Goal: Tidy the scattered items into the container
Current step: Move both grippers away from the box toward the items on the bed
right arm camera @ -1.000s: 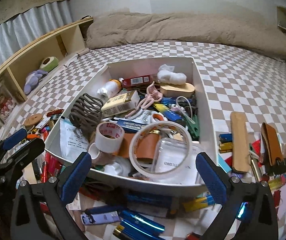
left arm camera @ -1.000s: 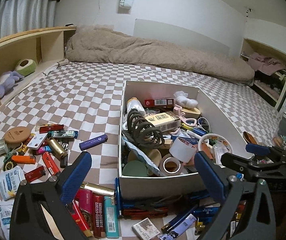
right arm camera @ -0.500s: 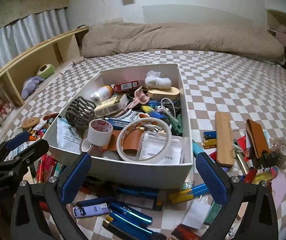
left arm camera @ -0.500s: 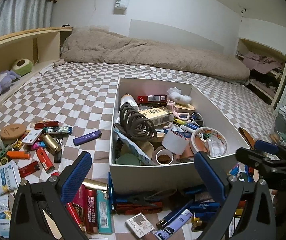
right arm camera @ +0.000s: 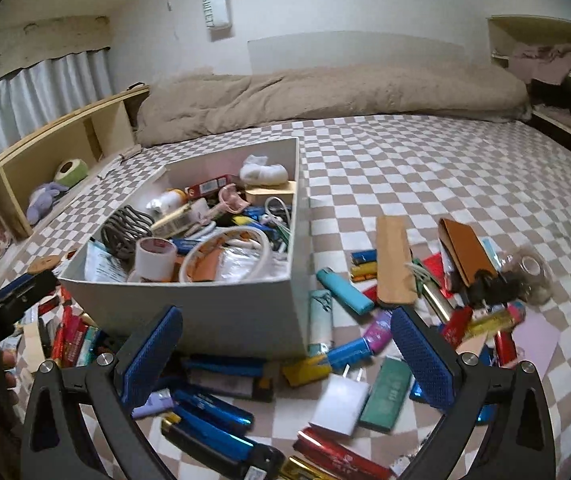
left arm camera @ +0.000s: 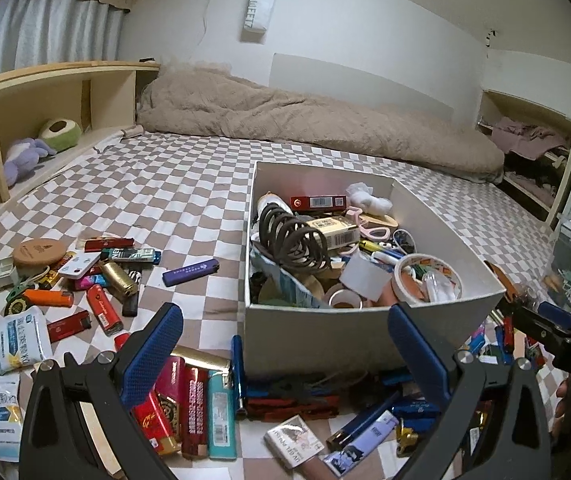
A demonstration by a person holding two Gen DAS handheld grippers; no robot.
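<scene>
An open white cardboard box (left arm camera: 325, 332) stands on the checkered bedsheet, filled with tape rolls, a dark hair claw, a red pack and other small items. Lighters (left arm camera: 101, 312) and packets lie scattered to its left, with a purple lighter (left arm camera: 190, 272) apart from them. My left gripper (left arm camera: 285, 336) is open and empty, low in front of the box's near wall. My right gripper (right arm camera: 285, 344) is open and empty too, above a white charger plug (right arm camera: 341, 400) and blue lighters before the box (right arm camera: 205, 316). A cyan lighter (right arm camera: 345, 290) lies right of the box.
A wooden strip (right arm camera: 393, 266), a brown leather case (right arm camera: 465, 252) and a clear tape roll (right arm camera: 529, 272) lie to the right. A beige duvet (left arm camera: 305, 124) runs along the far wall. Wooden shelves (left arm camera: 45, 96) with plush toys line the left side.
Both grippers have drawn back and lower from the box, so it sits farther off in each view. More of the scattered lighters show in front. Both stayed open.
</scene>
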